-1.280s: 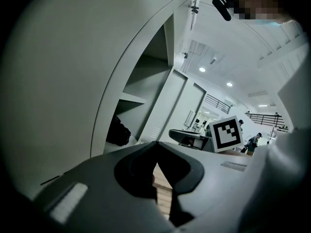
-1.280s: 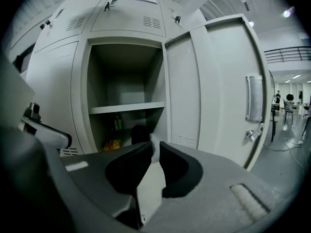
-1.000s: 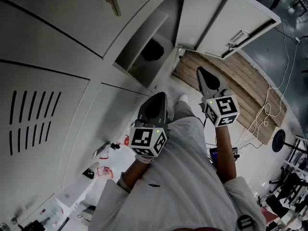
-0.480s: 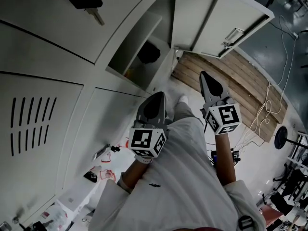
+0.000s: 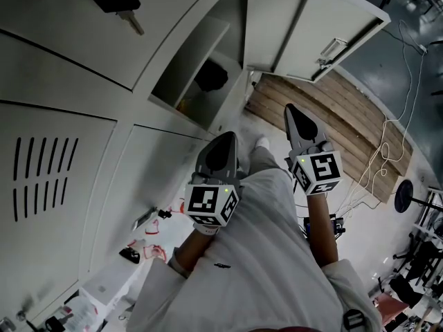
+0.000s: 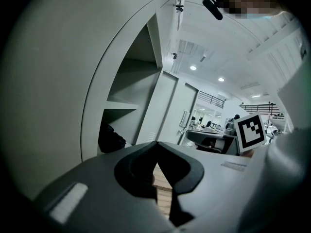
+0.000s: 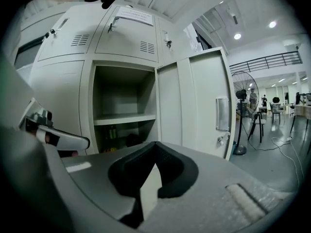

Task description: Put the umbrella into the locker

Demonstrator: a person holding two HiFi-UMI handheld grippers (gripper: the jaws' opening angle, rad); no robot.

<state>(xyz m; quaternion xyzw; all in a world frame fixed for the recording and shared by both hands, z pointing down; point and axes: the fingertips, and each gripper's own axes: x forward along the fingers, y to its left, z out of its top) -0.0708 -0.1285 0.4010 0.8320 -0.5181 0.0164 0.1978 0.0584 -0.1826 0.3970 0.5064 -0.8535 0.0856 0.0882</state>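
Little is changing over the last second — the right gripper is barely drifting, jaws together on nothing; the left gripper is sitting closed, empty. The dark umbrella is apparently lying inside the open locker, at twelve o'clock from the left gripper — stowing is looking complete.
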